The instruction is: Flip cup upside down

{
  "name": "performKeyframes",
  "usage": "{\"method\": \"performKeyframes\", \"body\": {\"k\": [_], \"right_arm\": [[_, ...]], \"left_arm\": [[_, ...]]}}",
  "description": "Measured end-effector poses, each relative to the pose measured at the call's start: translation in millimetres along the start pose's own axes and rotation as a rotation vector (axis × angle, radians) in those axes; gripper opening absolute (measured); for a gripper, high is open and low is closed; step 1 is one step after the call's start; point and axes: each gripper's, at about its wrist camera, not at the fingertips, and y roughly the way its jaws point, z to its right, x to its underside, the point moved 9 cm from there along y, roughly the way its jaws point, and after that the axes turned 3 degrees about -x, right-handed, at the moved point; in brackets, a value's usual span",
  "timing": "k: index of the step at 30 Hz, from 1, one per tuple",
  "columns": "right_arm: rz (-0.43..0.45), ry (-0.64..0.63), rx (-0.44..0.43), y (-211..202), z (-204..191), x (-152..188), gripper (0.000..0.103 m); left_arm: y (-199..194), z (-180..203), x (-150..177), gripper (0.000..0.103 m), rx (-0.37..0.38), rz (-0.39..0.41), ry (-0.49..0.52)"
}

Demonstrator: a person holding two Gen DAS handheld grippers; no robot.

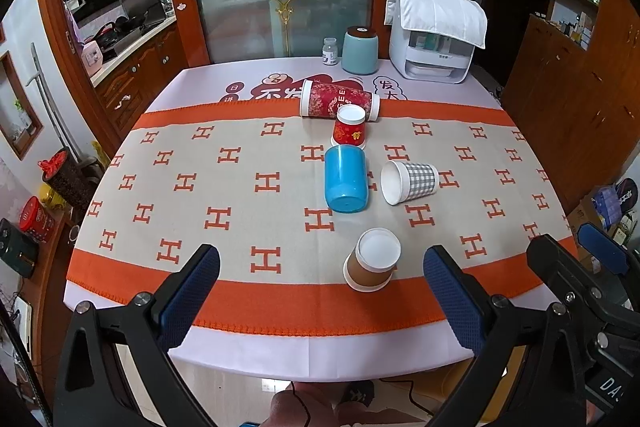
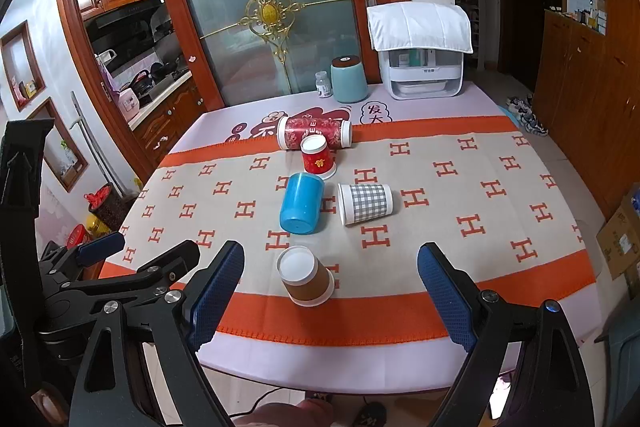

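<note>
Lying on its side at mid-counter [image 1: 120, 291], the blue cup [image 1: 345, 179] is seen between a red cup [image 1: 350, 127] and a brown cup [image 1: 373, 261], both inverted. Nothing is held by the left gripper [image 1: 320, 291] or right gripper [image 2: 330, 287]; both are spread wide.

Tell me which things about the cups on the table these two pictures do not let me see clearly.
- Blue cup, both views: it lies with its base toward the cameras, so its mouth and inside are hidden.
- Long red cup, both views: the small red cup covers part of it.
- Small bottle, both views: label too small to read.
</note>
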Motion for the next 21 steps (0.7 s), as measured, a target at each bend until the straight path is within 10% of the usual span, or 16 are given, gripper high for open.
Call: {"method": "performKeyframes", "body": {"k": [21], "right_arm": [[-0.002,0.003,0.0,1.3,0.1,-0.6,0.09]], "left_arm": [[0.7,-1.2,0.3,0.101,-0.003,-0.002,-0.001]]}}
